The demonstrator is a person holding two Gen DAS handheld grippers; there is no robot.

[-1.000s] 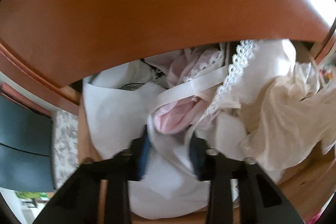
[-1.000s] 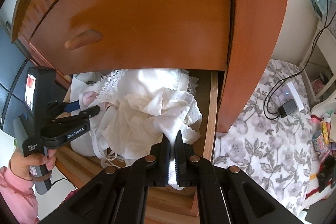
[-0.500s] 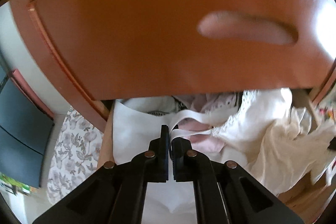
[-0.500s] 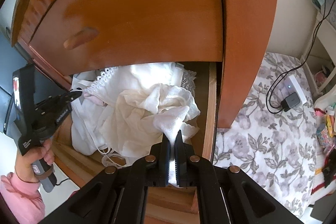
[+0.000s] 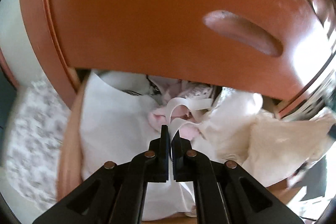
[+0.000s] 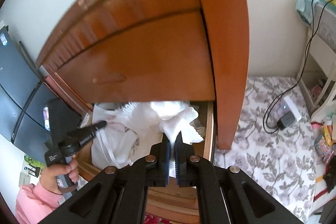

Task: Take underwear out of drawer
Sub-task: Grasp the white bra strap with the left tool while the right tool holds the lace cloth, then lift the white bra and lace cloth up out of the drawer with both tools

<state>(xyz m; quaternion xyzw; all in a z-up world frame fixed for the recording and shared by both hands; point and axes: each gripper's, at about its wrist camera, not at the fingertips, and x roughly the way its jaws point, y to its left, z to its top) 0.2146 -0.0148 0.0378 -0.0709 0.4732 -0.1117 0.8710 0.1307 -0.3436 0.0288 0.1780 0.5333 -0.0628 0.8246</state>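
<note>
My left hand-held gripper (image 5: 170, 133) clamps a strap (image 5: 189, 103); my right hand-held gripper (image 6: 172, 140) clamps white underwear (image 6: 180, 119), drawer (image 6: 210, 129) directly below.

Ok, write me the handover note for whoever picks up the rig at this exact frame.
Left claw: shut on a white strap of a pink and white garment in the drawer.
Right claw: shut on a white mesh garment, partly lifted above the pile.
Done: drawer open, both grips made.
Left: neither garment is clear of the drawer yet; lift both out. Where to set them down, the views do not show.
</note>
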